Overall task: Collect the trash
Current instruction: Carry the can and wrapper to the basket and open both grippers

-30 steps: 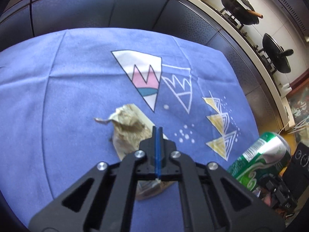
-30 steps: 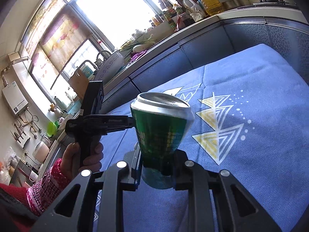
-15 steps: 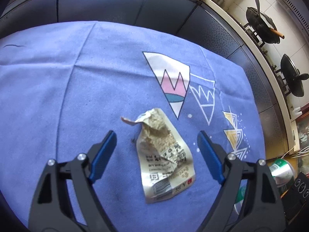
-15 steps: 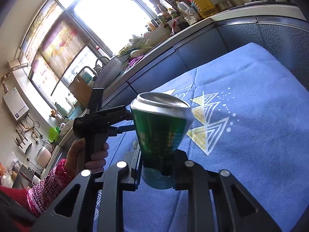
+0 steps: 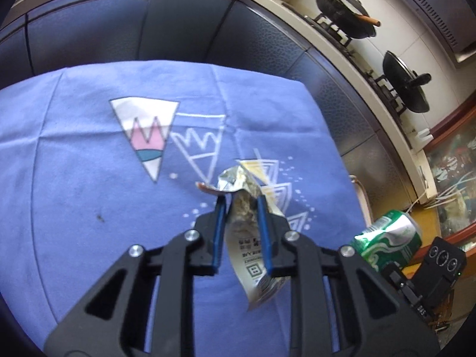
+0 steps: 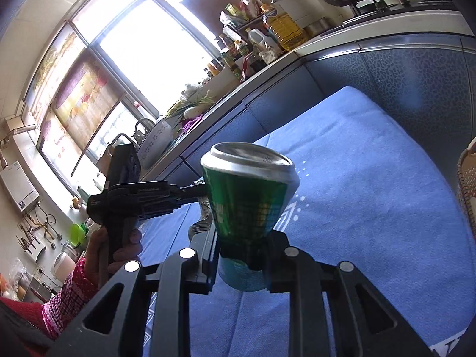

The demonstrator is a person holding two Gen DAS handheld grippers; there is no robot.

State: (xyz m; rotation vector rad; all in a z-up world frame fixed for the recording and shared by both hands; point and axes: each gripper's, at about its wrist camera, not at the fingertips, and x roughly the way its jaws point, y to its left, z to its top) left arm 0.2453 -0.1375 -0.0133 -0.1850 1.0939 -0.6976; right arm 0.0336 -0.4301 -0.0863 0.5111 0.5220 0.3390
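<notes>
Left gripper: jaws closing, one crumpled foil wrapper caught between the two blue pads and lifted clear of the blue tablecloth, its lower end hanging free. Right gripper: clamped on one dented green can, held upright above the cloth. Two pieces of trash are counted, one per gripper. Two black woks are seen on the stove behind. One hand is seen on the left gripper's handle.
</notes>
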